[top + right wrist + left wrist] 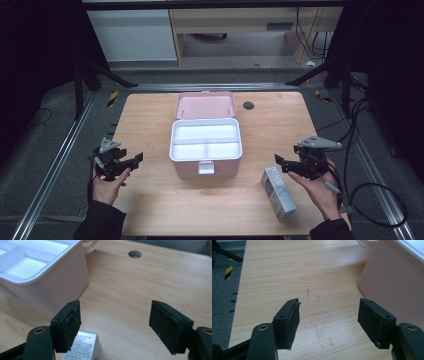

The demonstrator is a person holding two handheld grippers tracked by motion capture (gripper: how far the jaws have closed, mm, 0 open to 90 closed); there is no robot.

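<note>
Wooden table (150, 125) with an open pink box (205, 150) in the middle.
Its white tray (205, 140) has three empty compartments; a silver carton (279, 192) lies beside the right gripper (281, 161). Left gripper (134, 159) and right gripper both stand wide, holding nothing.

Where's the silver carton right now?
In the high view, the silver carton lies near the table's front right edge, beside the right gripper, right of the pink box.

Your sleeves are dark, cuffs ending at the wrists. Your left black two-jaw gripper (134, 159) wears a grey three-cornered plate, and so does your right black two-jaw gripper (280, 161). Black cable trails off the right one. Square black fingers (287, 322), worn pads, small screws showing.
</note>
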